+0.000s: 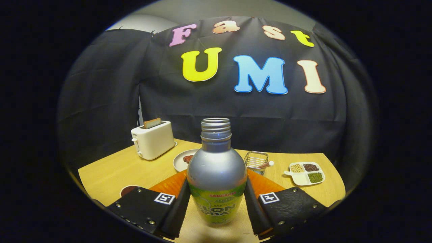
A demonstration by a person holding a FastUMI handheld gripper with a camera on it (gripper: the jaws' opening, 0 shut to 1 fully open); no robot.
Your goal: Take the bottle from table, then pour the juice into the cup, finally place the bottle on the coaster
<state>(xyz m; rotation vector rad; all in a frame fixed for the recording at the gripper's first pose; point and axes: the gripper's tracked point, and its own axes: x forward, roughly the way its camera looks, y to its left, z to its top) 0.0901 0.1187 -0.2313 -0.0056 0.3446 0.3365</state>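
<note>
The gripper (217,199) is clasping the uncapped bottle (216,172) between both fingers, upright just above the worktop (111,172). Taking seems done; pouring and setting it on the orange coaster (168,185) are remaining.

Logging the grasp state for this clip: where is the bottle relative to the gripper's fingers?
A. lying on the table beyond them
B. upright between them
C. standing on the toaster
B: the bottle stands upright between the gripper fingers, which press its sides.
</note>
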